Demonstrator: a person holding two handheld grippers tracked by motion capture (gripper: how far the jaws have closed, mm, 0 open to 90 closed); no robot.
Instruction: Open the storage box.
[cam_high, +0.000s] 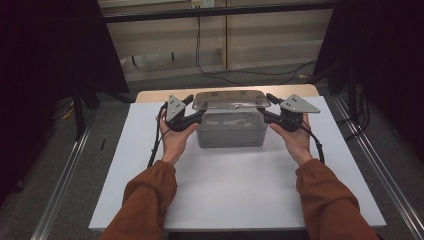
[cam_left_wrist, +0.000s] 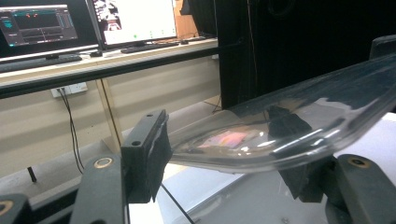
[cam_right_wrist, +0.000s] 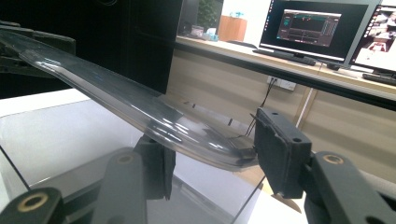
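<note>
A: Item one, far left?

B: Left tongs (cam_high: 196, 111), in the person's left hand (cam_high: 172, 135), at the left short end of the lid (cam_high: 231, 99). In the left gripper view the clear lid's edge runs between the two black jaws, one jaw on the outer rim, the other under the lid. Jaws part closed and set on the rim; no further closing can be told from these frames.

A: Item two, centre?

B: Lid, transparent, rounded rectangle. It sits over the grey box (cam_high: 231, 131), tilted a little and spanning its open top. Whether it rests on the box rim or hangs just above it cannot be told. The box stands on the white surface (cam_high: 240, 185), toward its far edge.

A: Item three, right?

B: Right tongs (cam_high: 264, 107), in the right hand (cam_high: 296, 139), at the right short end of the lid. In the right gripper view the lid (cam_right_wrist: 140, 112) passes between the jaws, its corner touching the outer pad (cam_right_wrist: 275, 154), the inner jaw beneath it. Jaws part closed, gripping that end.

A: Relation of lid to both tongs?

B: Lid between them, held at its two opposite short ends, one pair of tongs each side.

A: Other entries?

B: Monitors (cam_right_wrist: 306, 25) on a bench behind; a black cable (cam_high: 200, 50) hangs down the far wall.
</note>
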